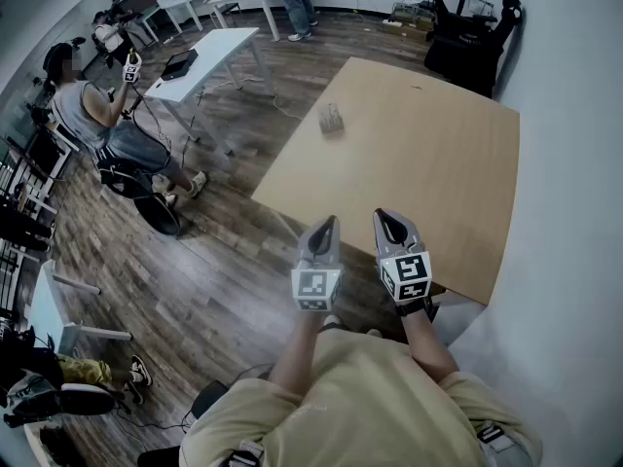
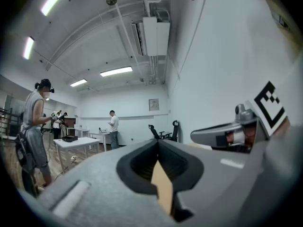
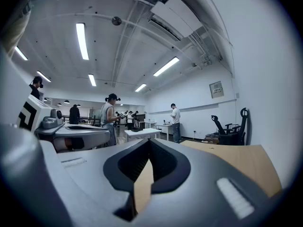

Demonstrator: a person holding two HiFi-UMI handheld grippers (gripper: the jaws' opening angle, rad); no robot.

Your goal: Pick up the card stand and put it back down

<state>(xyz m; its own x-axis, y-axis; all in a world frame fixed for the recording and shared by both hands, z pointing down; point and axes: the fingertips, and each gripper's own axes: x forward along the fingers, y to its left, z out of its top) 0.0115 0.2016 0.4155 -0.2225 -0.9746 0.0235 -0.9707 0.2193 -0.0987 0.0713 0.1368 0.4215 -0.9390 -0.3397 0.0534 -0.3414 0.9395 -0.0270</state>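
I hold the left gripper (image 1: 330, 221) and right gripper (image 1: 381, 215) level by the table (image 1: 438, 173), both clenched empty; the card stand (image 1: 332, 119) sits well apart at twelve o'clock.

Long white fluorescent ceiling strips (image 3: 82, 40) light my room brightly and evenly. Beneath them the pale wooden square table (image 1: 428, 163) shows no hard shadows. Every view bows strongly and darkens to black at its rim. My left gripper (image 2: 158, 145) and right gripper (image 3: 149, 143) look soft, out of focus; the room beyond stays sharper.
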